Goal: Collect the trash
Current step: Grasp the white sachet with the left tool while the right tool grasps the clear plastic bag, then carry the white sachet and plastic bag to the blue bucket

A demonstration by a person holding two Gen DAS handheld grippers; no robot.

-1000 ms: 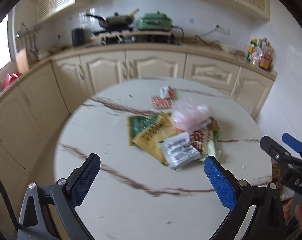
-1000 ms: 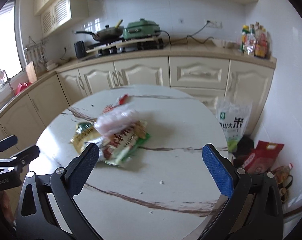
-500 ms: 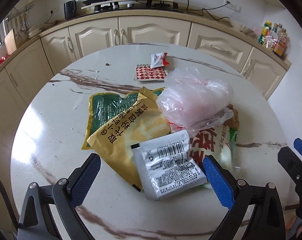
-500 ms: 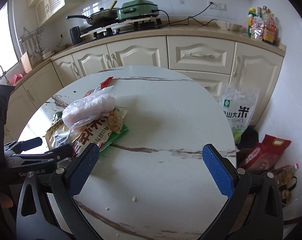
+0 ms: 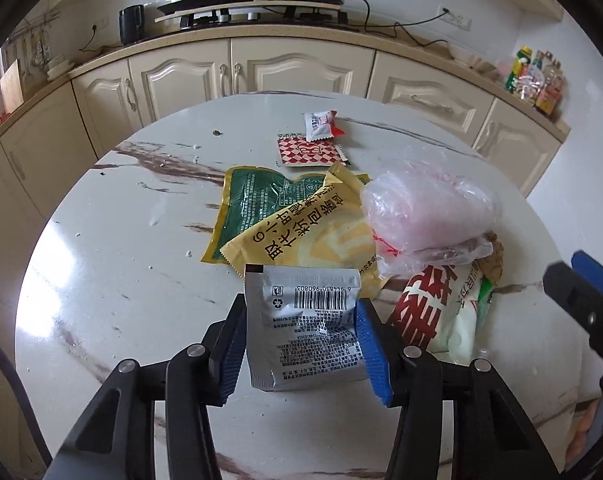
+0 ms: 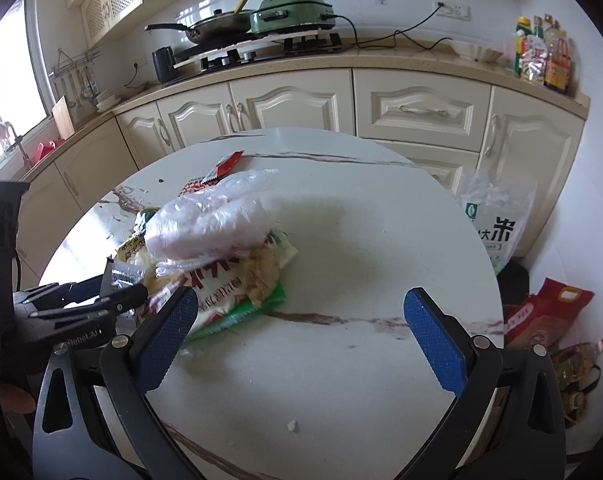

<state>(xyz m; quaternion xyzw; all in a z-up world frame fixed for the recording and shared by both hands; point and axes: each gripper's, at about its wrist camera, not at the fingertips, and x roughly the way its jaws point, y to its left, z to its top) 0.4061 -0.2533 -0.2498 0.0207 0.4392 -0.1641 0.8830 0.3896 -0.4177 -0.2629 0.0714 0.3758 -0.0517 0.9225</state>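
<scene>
I have the silver sachet (image 5: 307, 322) squarely between the blue pads of my left tool (image 5: 301, 344); both pads (image 5: 371, 354) press its side edges, so the left tool is clamped on it. The sachet lies barcode-up at the near end of the trash heap, its far edge overlapping the yellow packet (image 5: 301, 236). That yellow packet in turn sits over a green packet (image 5: 257, 196). To the right of the sachet I see a red-and-white noodle wrapper (image 5: 441, 308), and a crumpled clear plastic bag (image 5: 429, 216) rests on top of it. Farther back, apart from the heap, a red checkered sachet (image 5: 309, 151) lies flat with a small red-and-white wrapper (image 5: 321, 125) touching its far edge. All of it rests on the round marble counter (image 5: 133, 264).

My right tool (image 6: 301, 334) hangs over a bare stretch of the counter with its pads wide apart and nothing between them; the heap lies off its left pad, the noodle wrapper nearest. From that view the left tool shows at the left edge, at the near side of the heap. On the floor beyond the counter stand a rice bag (image 6: 497, 220) and a red bag (image 6: 549, 312).
</scene>
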